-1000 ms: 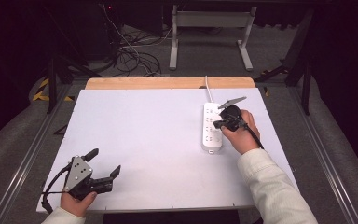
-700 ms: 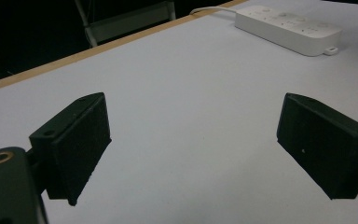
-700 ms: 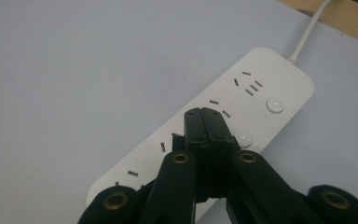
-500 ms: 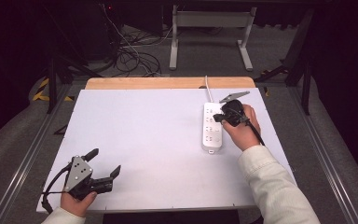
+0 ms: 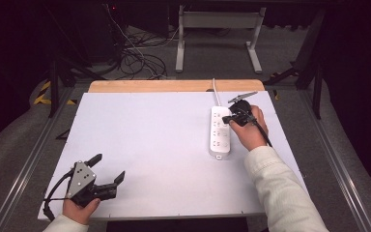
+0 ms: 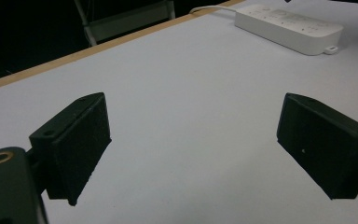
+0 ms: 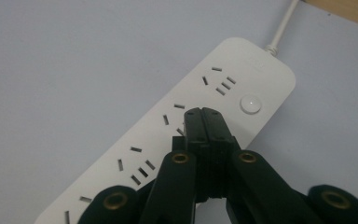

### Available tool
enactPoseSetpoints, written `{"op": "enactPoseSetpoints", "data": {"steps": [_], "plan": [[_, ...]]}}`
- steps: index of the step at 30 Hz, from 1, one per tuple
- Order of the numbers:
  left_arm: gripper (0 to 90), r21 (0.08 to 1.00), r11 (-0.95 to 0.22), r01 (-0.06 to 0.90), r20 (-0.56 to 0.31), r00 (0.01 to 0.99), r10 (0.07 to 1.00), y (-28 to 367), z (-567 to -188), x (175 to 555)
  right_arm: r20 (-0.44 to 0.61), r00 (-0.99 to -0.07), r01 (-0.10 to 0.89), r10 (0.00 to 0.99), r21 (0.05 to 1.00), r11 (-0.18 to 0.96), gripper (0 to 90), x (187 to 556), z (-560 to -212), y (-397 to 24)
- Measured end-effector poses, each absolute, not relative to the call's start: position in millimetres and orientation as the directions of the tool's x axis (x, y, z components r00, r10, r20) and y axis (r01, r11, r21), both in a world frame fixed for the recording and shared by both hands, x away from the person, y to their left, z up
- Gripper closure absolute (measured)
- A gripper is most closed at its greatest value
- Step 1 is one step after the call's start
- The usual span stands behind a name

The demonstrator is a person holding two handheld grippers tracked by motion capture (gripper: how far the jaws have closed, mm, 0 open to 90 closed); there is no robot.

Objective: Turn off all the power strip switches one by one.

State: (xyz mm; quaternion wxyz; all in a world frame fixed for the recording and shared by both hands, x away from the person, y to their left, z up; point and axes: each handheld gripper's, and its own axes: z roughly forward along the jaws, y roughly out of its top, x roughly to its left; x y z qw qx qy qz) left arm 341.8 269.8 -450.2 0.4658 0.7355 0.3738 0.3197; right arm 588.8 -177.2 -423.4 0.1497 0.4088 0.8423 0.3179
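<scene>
At the table's right, power strip [image 5: 220,131] lengthwise front-to-back, cord end far, right gripper [image 5: 232,117] jaws pressed together above.

I count one white power strip [image 5: 220,133] with one round button [image 7: 251,103], plus my two tongs: left [image 5: 107,177] and right [image 5: 228,119].
</scene>
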Motion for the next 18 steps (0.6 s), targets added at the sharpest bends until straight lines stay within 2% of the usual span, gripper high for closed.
{"op": "enactPoseSetpoints", "data": {"steps": [18], "plan": [[10.2, 0.924, -0.288, 0.251, 0.125, 0.514, 0.849, 270, -450, 342, 0.001, -0.596, 0.622, 0.803, 0.633, 0.461, 90.0, 599, -438, -177]]}}
